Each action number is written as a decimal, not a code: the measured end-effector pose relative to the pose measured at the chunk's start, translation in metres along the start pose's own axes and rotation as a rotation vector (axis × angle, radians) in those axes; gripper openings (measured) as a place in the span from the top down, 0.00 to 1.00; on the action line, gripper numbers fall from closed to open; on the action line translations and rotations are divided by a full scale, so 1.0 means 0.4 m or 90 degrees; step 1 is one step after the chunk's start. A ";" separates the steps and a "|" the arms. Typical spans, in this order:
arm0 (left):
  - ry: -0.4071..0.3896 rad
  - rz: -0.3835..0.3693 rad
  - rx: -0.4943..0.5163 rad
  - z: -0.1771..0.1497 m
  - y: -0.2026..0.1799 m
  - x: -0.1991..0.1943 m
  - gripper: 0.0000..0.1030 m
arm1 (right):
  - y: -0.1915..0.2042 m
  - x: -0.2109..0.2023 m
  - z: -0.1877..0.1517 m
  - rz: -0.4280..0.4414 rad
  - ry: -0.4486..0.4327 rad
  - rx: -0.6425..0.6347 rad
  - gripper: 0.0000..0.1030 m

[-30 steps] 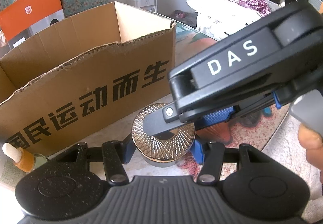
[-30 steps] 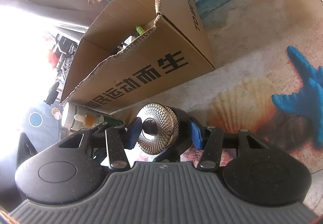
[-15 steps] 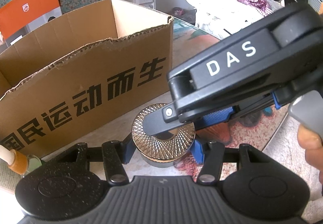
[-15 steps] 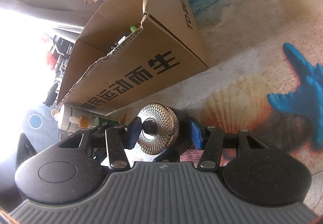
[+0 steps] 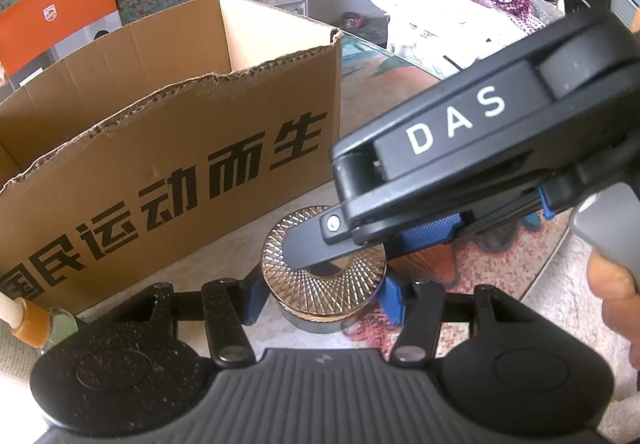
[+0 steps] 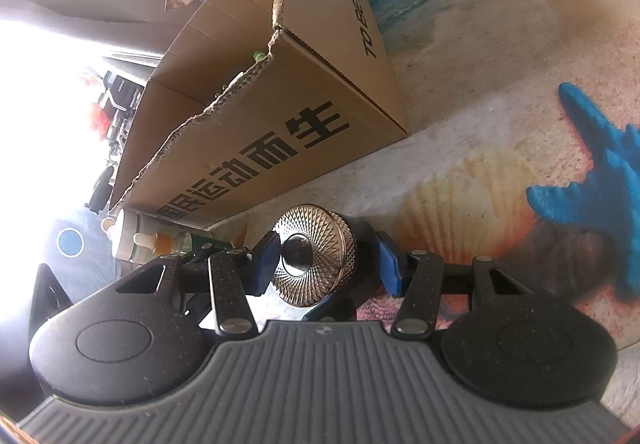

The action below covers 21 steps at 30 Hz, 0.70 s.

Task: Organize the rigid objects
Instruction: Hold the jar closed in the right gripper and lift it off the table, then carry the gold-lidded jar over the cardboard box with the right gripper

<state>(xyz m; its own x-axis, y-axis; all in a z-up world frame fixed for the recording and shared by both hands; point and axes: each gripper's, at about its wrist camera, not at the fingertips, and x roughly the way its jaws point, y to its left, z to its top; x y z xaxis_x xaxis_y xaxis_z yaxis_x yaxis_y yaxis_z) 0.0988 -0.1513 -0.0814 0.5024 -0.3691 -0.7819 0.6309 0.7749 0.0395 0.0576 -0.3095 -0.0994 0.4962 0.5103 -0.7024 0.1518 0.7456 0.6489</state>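
Both grippers meet on one small item here: a round jar with a faceted gold lid (image 5: 324, 280), low in the middle of both views, out in front of the cardboard box (image 5: 168, 148) and outside it. In the left wrist view the left gripper (image 5: 320, 296) has its blue pads either side of the jar's dark base, pressed against it, so those jaws are gripping the jar. The right gripper (image 5: 384, 244) reaches in from the upper right of that view, its black finger lying across the lid and a blue pad showing just behind it. Switch to the right wrist view and the jar (image 6: 316, 260) appears tipped, lid face turned towards the camera, sitting between the right gripper's (image 6: 328, 264) blue pads; the left pad touches the lid's edge, the right pad stands a little off the dark body, so whether these jaws truly clamp it I cannot tell. Whether the jar rests on the bench (image 6: 480, 148), with its printed shell and blue starfish, or hangs just above it is not clear. The box stands open, torn along its front rim, with small items barely visible inside. A dropper bottle with an orange collar (image 5: 28, 320) lies at the box's left corner. A thumb (image 5: 616, 292) shows at the right edge of the left view.
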 end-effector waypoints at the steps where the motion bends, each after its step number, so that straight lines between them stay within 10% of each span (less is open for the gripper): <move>1: 0.000 0.000 0.000 -0.001 0.000 -0.001 0.45 | -0.001 0.001 0.000 0.000 0.000 0.001 0.51; 21: -0.042 0.011 -0.002 -0.020 0.005 -0.077 0.45 | 0.042 -0.044 -0.006 0.008 -0.025 -0.033 0.50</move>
<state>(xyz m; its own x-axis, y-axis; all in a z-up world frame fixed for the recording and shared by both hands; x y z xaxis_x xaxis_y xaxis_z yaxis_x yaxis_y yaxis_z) 0.0796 -0.1343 -0.0624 0.5509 -0.3892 -0.7383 0.6200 0.7830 0.0499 0.0493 -0.3048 -0.0768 0.5313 0.5037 -0.6812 0.1011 0.7606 0.6413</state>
